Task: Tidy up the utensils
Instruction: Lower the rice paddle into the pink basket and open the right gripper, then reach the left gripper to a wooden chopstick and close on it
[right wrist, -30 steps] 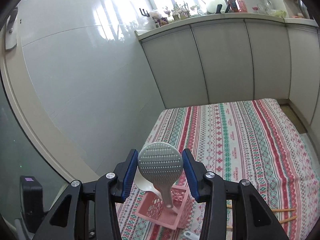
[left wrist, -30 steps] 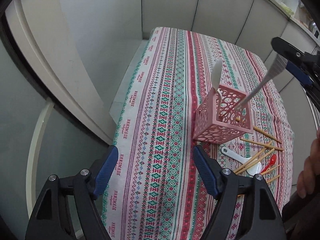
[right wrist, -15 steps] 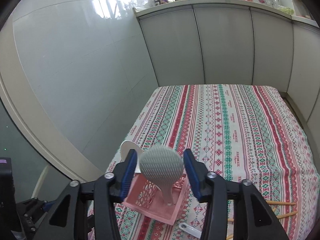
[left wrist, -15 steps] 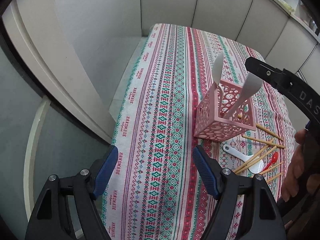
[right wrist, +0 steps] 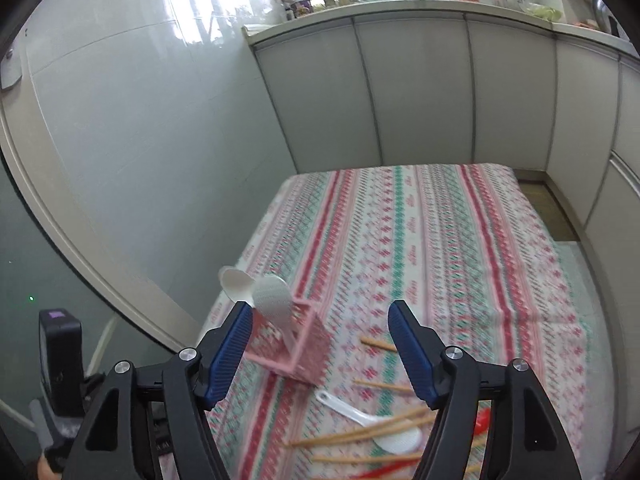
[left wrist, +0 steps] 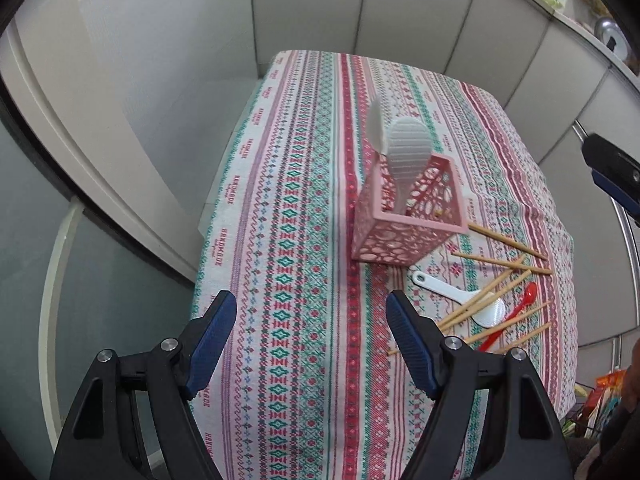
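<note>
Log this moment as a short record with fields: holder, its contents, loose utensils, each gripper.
holder: pink basket, upright on the striped tablecloth
contents: dimpled rice paddle and a white spoon, heads up
loose utensils: chopsticks, white spoon, red spoon, beside the basket
left gripper: open, empty
right gripper: jaws just opening, nothing between the fingers

The left gripper (left wrist: 310, 340) has two black plastic arms with triangular cut-outs. Each arm carries round silver screws, at about 7 and 5 o'clock in the left wrist view. Its fingers (left wrist: 212, 338) are covered with blue ribbed pads. The right gripper (right wrist: 320, 346) has the same build: black arms, silver screws, blue ribbed fingers (right wrist: 408, 346). At 3 o'clock in the left wrist view, one black arm with a blue pad shows.
</note>
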`<action>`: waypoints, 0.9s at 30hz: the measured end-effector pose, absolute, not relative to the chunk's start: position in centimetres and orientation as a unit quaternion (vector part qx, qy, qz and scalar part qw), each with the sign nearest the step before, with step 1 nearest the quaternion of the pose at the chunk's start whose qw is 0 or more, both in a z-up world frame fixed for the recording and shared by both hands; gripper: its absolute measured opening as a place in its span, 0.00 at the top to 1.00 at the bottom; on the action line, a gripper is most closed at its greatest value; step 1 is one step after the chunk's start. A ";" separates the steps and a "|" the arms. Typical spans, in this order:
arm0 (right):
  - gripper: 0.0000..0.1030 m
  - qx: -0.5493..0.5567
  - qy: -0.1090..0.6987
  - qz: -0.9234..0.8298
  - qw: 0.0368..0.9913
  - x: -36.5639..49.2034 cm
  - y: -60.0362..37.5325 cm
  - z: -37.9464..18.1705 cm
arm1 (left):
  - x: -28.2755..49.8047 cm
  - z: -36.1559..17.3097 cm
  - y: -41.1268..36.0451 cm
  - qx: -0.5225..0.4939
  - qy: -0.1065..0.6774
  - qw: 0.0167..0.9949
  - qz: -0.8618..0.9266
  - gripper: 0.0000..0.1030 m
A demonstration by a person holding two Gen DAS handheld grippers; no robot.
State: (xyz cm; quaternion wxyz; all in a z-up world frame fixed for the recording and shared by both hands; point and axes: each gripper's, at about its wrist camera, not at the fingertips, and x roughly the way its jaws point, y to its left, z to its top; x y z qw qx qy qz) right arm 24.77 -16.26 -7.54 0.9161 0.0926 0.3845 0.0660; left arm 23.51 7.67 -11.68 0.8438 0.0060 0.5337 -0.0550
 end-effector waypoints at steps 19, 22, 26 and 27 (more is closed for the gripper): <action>0.26 0.204 0.535 -0.023 0.820 19.1 -29.4 -13.8 | 20.8 -14.0 -1.7 0.057 0.562 0.813 -0.144 0.23; 0.26 0.211 0.548 -0.031 0.809 18.7 -30.7 -14.7 | 20.4 -14.3 -3.8 0.068 0.561 0.808 -0.166 0.23; 0.26 0.220 0.565 -0.032 0.795 17.9 -32.1 -15.7 | 20.1 -15.4 -7.9 0.087 0.558 0.795 -0.222 0.24; 0.26 0.216 0.568 -0.037 0.793 17.7 -32.4 -16.0 | 20.0 -15.6 -8.8 0.093 0.553 0.794 -0.233 0.24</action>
